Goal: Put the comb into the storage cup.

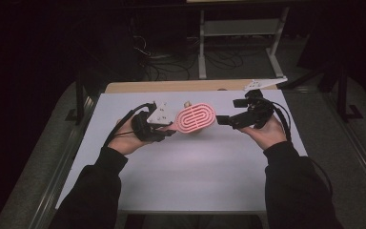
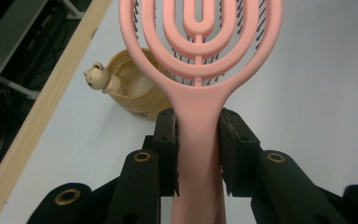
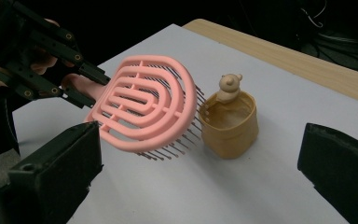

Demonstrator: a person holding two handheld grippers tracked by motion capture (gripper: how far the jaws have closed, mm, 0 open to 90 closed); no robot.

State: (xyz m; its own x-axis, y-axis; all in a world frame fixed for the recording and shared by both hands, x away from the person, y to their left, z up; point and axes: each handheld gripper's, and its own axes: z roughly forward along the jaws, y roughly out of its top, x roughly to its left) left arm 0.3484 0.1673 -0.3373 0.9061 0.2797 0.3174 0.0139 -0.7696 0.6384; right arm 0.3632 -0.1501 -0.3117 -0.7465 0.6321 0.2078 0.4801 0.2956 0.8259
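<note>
My left gripper (image 1: 167, 128) is shut on the handle of a pink vented hairbrush (image 1: 196, 118), which it holds above the table with the bristles facing down. In the left gripper view both pads (image 2: 168, 140) press on the brush handle (image 2: 199, 140). Just behind and under the brush head stands a small tan cup (image 3: 228, 123) with a bear figure (image 3: 228, 84) on its rim. My right gripper (image 1: 231, 111) hovers to the right of the brush, open and with nothing held. In its own view the jaws frame the brush (image 3: 144, 102), the cup and the left gripper (image 3: 93, 88).
The white table (image 1: 190, 167) has a wooden strip (image 1: 171, 87) along its far edge. Beyond it lie a dark floor, cables and the legs of another table (image 1: 202, 47). The person's dark sleeves come in from the near edge.
</note>
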